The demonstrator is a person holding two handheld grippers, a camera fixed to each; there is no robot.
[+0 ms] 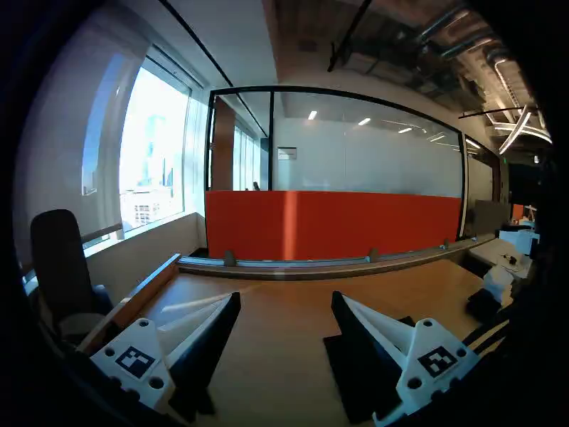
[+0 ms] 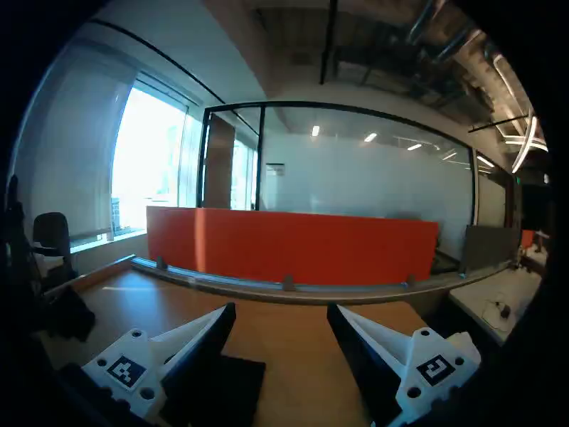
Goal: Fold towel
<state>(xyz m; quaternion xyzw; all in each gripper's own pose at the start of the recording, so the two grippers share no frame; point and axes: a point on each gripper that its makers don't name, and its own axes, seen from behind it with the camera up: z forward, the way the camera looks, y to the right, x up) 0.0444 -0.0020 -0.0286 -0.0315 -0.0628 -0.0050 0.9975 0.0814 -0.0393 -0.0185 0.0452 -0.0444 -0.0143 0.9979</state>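
Observation:
My left gripper (image 1: 284,299) hangs open over a wooden table (image 1: 284,334), nothing between its white and black fingers. A flat black sheet (image 1: 359,381), possibly the towel, lies on the table under the right finger, partly hidden by it. My right gripper (image 2: 281,307) is also open and empty above the same table (image 2: 299,356). The flat black sheet (image 2: 238,388) shows beneath its left finger. Neither gripper touches the sheet.
An orange partition (image 1: 334,224) with glass above runs along the table's far edge. A dark chair (image 1: 60,274) stands by the window at the left. A dark and white object (image 1: 491,292) sits at the table's right end. A white desk (image 2: 498,299) adjoins at the right.

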